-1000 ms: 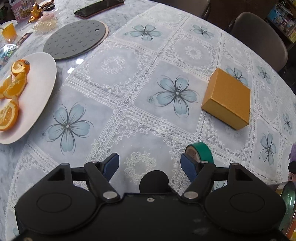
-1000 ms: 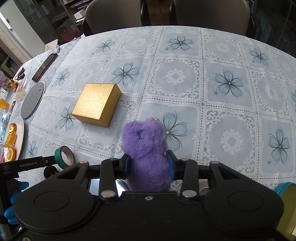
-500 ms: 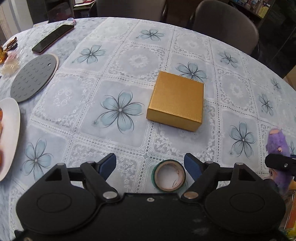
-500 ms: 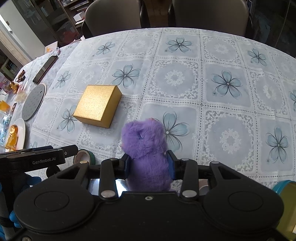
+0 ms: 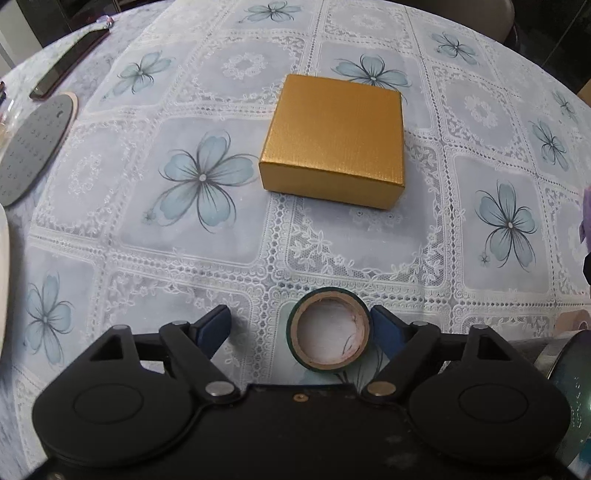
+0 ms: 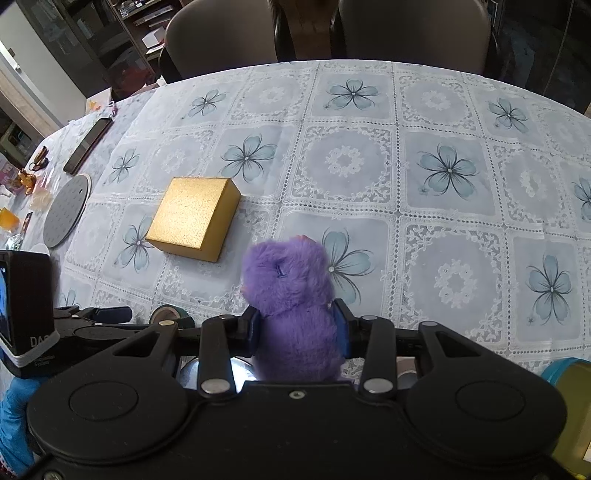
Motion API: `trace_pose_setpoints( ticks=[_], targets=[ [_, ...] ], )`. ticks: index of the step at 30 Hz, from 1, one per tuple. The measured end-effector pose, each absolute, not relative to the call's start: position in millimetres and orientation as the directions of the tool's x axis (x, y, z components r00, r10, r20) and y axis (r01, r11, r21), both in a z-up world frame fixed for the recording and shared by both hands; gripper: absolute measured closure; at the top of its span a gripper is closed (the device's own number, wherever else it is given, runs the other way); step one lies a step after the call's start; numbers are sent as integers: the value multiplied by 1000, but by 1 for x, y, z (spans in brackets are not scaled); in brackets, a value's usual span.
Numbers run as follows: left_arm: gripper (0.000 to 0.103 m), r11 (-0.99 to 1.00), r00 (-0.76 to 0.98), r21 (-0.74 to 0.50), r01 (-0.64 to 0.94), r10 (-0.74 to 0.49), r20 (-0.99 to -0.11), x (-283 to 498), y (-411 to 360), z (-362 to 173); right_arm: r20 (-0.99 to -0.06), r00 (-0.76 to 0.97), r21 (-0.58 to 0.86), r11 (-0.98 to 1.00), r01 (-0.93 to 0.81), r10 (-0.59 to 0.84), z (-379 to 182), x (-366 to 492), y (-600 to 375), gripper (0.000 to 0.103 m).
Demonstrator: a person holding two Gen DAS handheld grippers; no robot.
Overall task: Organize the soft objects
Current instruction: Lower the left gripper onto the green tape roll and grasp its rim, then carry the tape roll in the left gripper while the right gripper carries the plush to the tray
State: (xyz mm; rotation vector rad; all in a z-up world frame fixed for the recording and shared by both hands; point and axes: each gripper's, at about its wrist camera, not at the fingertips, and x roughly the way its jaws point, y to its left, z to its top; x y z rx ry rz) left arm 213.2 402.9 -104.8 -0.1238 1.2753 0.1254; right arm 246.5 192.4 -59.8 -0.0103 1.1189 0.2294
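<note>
A purple plush toy [image 6: 295, 295] sits upright between the blue pads of my right gripper [image 6: 297, 325], which is shut on it just above the table; a sliver of the toy [image 5: 585, 216] shows at the right edge of the left wrist view. My left gripper [image 5: 299, 317] points steeply down over a green tape roll [image 5: 325, 295] lying flat on the lace tablecloth. Its jaws are closing. The roll lies between them, close to the right pad [image 5: 380, 325], with a wide gap to the left pad [image 5: 214, 325]. The same tape roll [image 6: 168, 312] shows beside the left gripper's finger [image 6: 110, 314].
A gold box [image 5: 336, 136] [image 6: 194, 216] lies beyond the tape. A grey round trivet [image 5: 29, 147] and a phone [image 5: 68, 62] lie far left. A yellow container with a blue rim [image 6: 569, 387] stands near right. Two chairs [image 6: 413, 33] stand past the table's far edge.
My left gripper swung right, away from the plate of orange slices, and now straddles the tape roll with the gold box straight ahead. The right gripper and plush toy stayed still.
</note>
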Motion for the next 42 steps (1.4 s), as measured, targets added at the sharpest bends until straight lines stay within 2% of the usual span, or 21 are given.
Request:
trace_pose_setpoints(
  ticks=[2,3,4,7,14,26,35,42],
  targets=[
    [40,989,306,-8,-148,38,-951,213,401,-103,-891,420,103,976,-190,175,-58,248,194,62],
    [58,990,315,-11,-141,35,-948,212,401,-100,-890,421,102,976,-191,175,-57,248,195,62],
    [59,990,319,-12,-140,34,-947,213,401,-97,-888,424,102,976,-194,177,-56,248,196,62],
    [59,986,322,-67,-153,-14,-947,216,409,-94,-885,431,99,975,-201,179,-52,248,198,62],
    [59,982,356,-92,-166,-28,-934,207,418,-70,-880,435,102,969,-223,192,-46,244,209,62],
    [59,977,489,-172,-123,-92,-868,162,402,19,-860,442,153,956,-252,254,-20,205,216,62],
    [59,980,530,-187,-68,-123,-839,128,362,54,-849,435,209,947,-246,300,-8,156,189,62],
    [59,986,512,-167,-8,-139,-848,105,297,61,-840,447,252,950,-182,308,-9,115,132,62]
  ],
)
